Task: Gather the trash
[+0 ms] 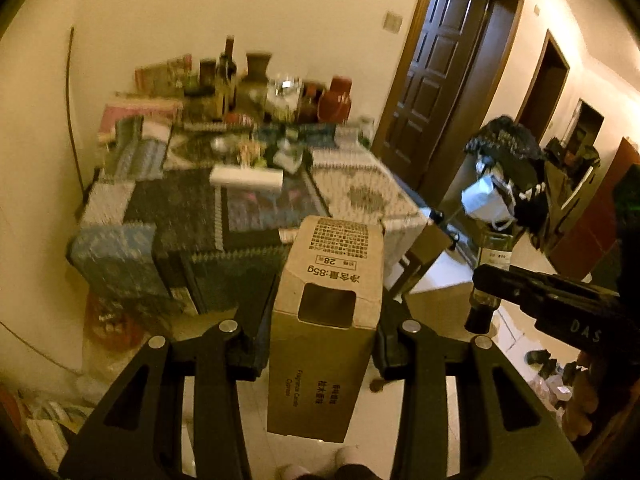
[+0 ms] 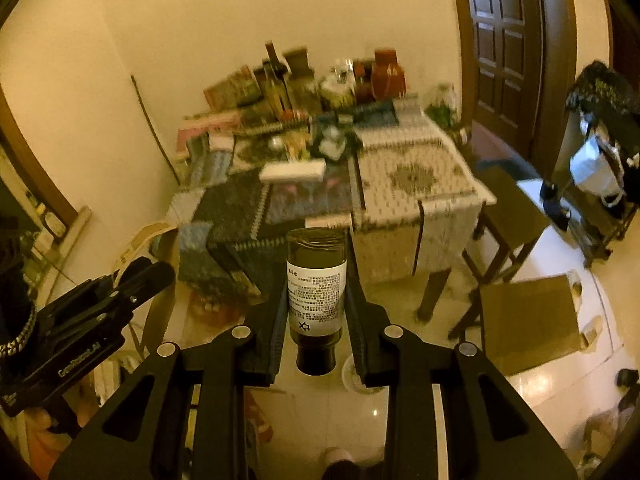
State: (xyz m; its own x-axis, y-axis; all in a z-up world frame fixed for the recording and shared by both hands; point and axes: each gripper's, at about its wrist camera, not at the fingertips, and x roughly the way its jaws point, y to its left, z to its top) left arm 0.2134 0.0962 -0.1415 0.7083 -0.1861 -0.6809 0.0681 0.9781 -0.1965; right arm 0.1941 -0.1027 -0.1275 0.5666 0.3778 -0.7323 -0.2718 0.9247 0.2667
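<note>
Trash fills both grippers: the left gripper (image 1: 326,344) has its fingers clenched on a cardboard box (image 1: 326,320), and the right gripper (image 2: 316,320) has its fingers clamped on a dark bottle (image 2: 316,292) with a white label, held cap toward the camera. Both pieces hang in the air short of the desk (image 2: 420,184), on its near side and above the tiled floor.

No bin or bag shows plainly, so the step in hand looks like carrying the two pieces to wherever the trash goes. To do it well, keep both grips firm and the loads level. The box is light and its thin walls could buckle, so no harder squeeze is needed. The bottle is round and probably smooth, so it might slide out along the fingers if tipped further.

On the desk, a white roll (image 2: 292,172) lies near the middle, and bottles and jars (image 2: 320,80) crowd the far edge by the wall. A stool (image 2: 532,312) stands right of the desk's near corner and a second one sits closer to the desk; both narrow the way on that side. Beyond them a rack (image 2: 608,128) carries bags. A closed door (image 2: 504,48) is right of the desk's far end. Bags and clutter lie on the floor left of the desk.
</note>
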